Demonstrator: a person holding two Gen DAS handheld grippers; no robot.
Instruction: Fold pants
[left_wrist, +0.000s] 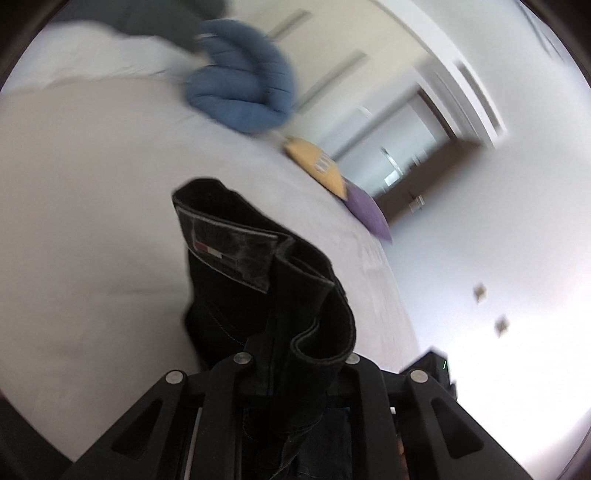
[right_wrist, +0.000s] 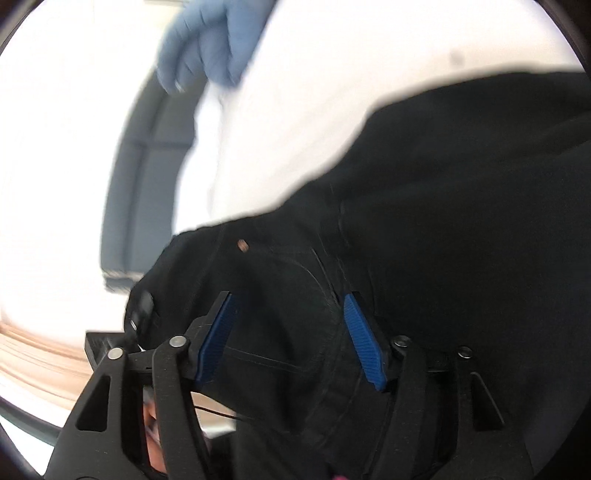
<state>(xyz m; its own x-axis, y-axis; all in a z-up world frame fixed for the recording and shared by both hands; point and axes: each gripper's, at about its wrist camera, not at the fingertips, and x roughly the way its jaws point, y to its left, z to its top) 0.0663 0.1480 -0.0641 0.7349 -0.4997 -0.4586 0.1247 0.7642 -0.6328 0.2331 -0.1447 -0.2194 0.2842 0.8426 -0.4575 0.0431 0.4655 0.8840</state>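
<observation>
We see a white bed (left_wrist: 92, 221) filling the left and middle of the left wrist view, blurred by motion. On its far side lies a rolled blue padded garment (left_wrist: 240, 81), and along the bed's edge beyond it rest a yellow cushion (left_wrist: 321, 166) and a purple cushion (left_wrist: 369, 214), just beside each other. Past that edge the room opens out: a pale wall (left_wrist: 498, 240) and a doorway (left_wrist: 417, 147).

The black pants (left_wrist: 266, 288) rise straight in front of the left gripper (left_wrist: 295, 365), the waistband with its grey label patch (left_wrist: 229, 251) standing up and hiding part of the bed. The left gripper's fingers are drawn close together and clamp the bunched waistband cloth between them.

In the right wrist view the pants (right_wrist: 443, 203) cover the whole right and lower part, draped over the white bed (right_wrist: 295, 110). The right gripper (right_wrist: 291, 339) has its blue pads (right_wrist: 218, 339) spread well apart, with the dark cloth bulging between them; we cannot tell whether the pads press on it. A copper rivet (right_wrist: 242, 244) shows on the cloth ahead. At the top hangs the blue garment (right_wrist: 207, 40), and to the left a dark grey padded panel (right_wrist: 147, 177) borders the bed, with bright blown-out space beyond.
</observation>
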